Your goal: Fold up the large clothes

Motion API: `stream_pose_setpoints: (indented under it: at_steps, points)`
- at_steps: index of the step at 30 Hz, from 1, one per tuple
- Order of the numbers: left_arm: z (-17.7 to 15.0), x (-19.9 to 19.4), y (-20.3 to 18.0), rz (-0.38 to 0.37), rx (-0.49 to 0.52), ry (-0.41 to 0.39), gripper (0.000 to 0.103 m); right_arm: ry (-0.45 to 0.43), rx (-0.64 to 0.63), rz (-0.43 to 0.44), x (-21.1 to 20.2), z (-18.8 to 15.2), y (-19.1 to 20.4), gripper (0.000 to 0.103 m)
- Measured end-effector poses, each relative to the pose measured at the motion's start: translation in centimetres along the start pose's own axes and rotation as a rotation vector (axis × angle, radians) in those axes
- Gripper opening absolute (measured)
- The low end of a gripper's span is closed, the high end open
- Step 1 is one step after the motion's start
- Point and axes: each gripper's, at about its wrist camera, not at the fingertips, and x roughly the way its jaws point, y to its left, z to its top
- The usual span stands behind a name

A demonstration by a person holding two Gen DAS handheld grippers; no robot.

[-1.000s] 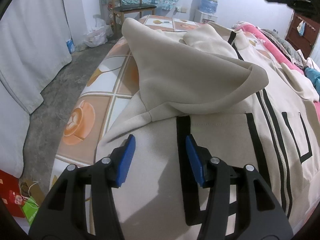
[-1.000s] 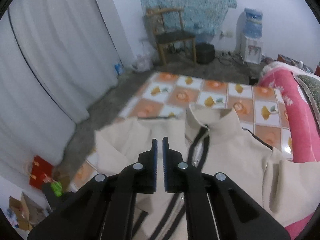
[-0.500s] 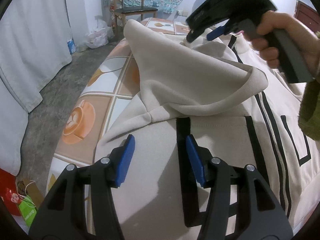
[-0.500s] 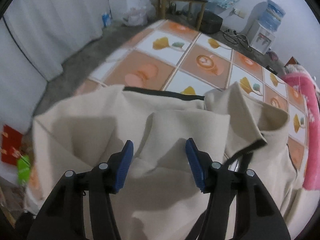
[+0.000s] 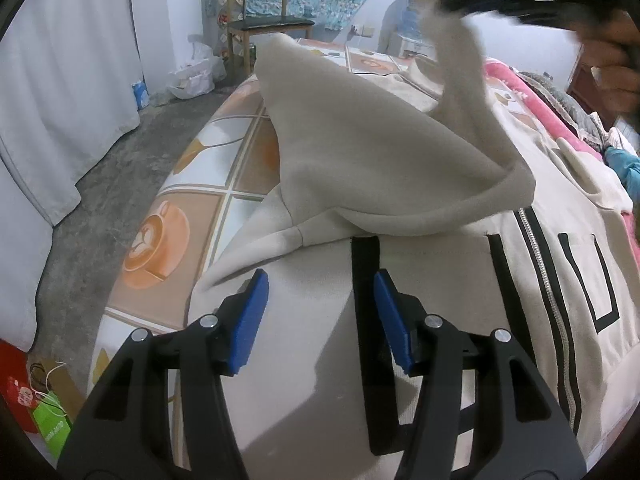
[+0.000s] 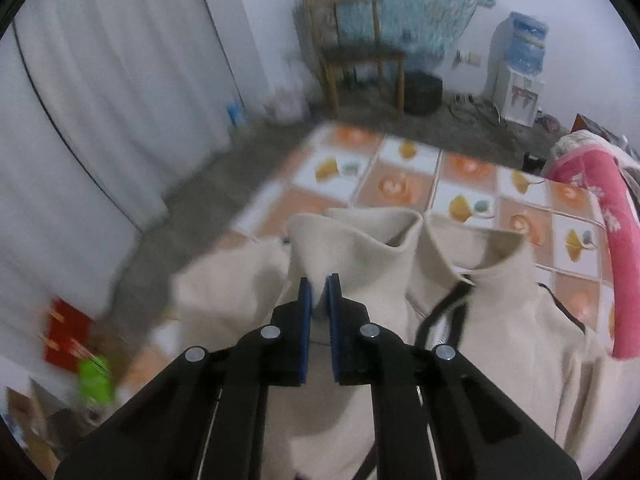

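A beige zip jacket (image 5: 460, 280) with black stripes lies spread on a table with a patterned cloth (image 5: 168, 240). Its sleeve (image 5: 360, 152) is folded over the body. My left gripper (image 5: 318, 312) is open and empty, hovering low over the jacket's hem. My right gripper (image 6: 319, 300) is shut on the sleeve's end (image 6: 352, 248) and holds it lifted above the jacket; it shows blurred at the top right of the left wrist view (image 5: 440, 4). The jacket's collar (image 6: 492, 252) and zip sit to its right.
A wooden chair (image 6: 356, 48) and a water dispenser (image 6: 520, 72) stand by the far wall. White curtains (image 6: 100, 100) hang on the left. A pink blanket (image 6: 600, 220) lies along the table's right side. Bags and boxes (image 5: 44, 420) sit on the floor at left.
My right gripper came down open onto the sleeve's end, closed on it and lifted it up. My left gripper has stayed in place, open.
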Motion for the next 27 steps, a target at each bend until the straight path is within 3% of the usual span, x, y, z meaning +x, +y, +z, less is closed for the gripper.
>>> stream_pose_setpoints:
  at_steps: [3, 6, 11, 13, 16, 19, 22, 27]
  points:
    - [0.0, 0.1, 0.1, -0.001, 0.001, 0.0, 0.052, -0.106, 0.05, 0.06, -6.1, -2.5, -2.5, 0.008]
    - [0.1, 0.1, 0.1, 0.001, 0.006, 0.001, 0.052, -0.147, 0.116, 0.093, -10.2, -6.5, -6.0, 0.008]
    - [0.1, 0.3, 0.1, 0.004, 0.013, 0.003, 0.052, -0.06, 0.249, -0.017, -11.3, -14.9, -11.8, 0.01]
    - [0.1, 0.3, 0.1, 0.005, 0.016, 0.005, 0.052, -0.021, 0.383, -0.04, -11.1, -18.9, -14.9, 0.01]
    - [0.3, 0.4, 0.1, 0.008, 0.022, 0.009, 0.052, -0.037, 0.603, -0.018, -11.9, -23.7, -18.7, 0.01]
    - [0.4, 0.5, 0.1, 0.014, 0.029, 0.012, 0.053, -0.057, 0.662, 0.005, -12.4, -25.1, -19.5, 0.013]
    - [0.3, 0.5, -0.1, 0.019, 0.034, 0.012, 0.053, -0.041, 0.683, 0.016, -11.7, -24.6, -19.6, 0.045]
    - [0.2, 0.6, -0.2, 0.019, 0.035, 0.003, 0.053, 0.019, 0.7, 0.009, -9.5, -23.4, -20.5, 0.046]
